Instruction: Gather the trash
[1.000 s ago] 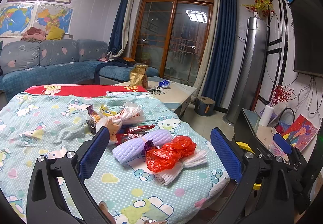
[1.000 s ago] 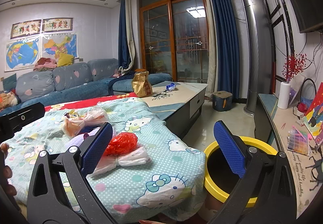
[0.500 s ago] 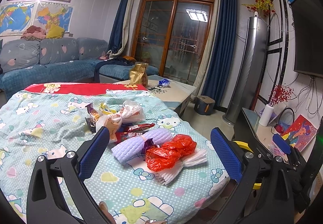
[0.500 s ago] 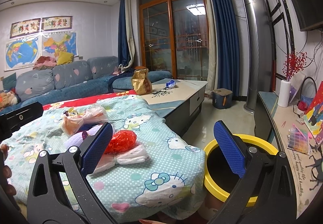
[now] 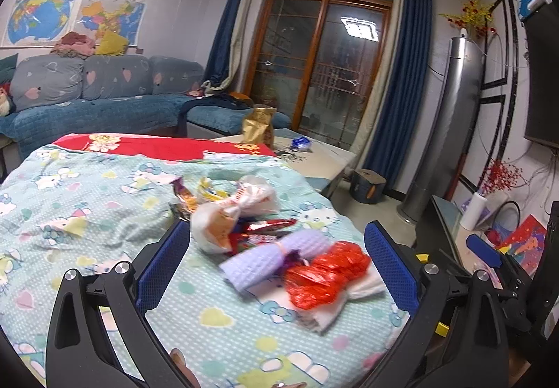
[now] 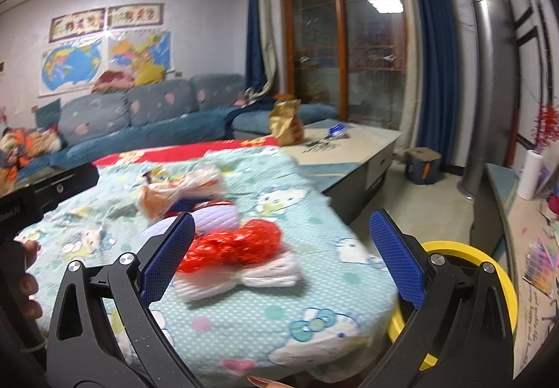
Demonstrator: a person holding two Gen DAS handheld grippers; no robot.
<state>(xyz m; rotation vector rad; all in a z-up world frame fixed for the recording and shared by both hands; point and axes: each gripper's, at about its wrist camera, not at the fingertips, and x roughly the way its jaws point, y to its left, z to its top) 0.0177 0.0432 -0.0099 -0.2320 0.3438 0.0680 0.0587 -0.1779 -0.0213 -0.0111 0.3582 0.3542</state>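
Observation:
A heap of trash lies on the cartoon-cat tablecloth (image 5: 87, 199): a red plastic wrapper (image 5: 325, 272) on a white foam net (image 5: 335, 314), a purple foam net (image 5: 269, 255), a white bag (image 5: 230, 213) and snack wrappers (image 5: 265, 227). My left gripper (image 5: 276, 265) hovers open just short of the heap, nothing between its blue pads. In the right wrist view the red wrapper (image 6: 234, 244) and white net (image 6: 244, 276) sit ahead of my right gripper (image 6: 283, 258), which is open and holds nothing. A yellow-rimmed bin (image 6: 471, 269) stands on the floor right of the table.
A low coffee table (image 6: 349, 146) with a gold bag (image 6: 284, 122) stands beyond the cloth. Blue sofa (image 5: 104, 108) at left. A TV bench (image 6: 524, 230) with papers and a paper roll runs along the right wall. A small stool (image 5: 367, 181) sits on the floor.
Both grippers have moved forward toward the trash heap, which looks larger now. The right gripper has swung left toward the red wrapper. Both stay open.

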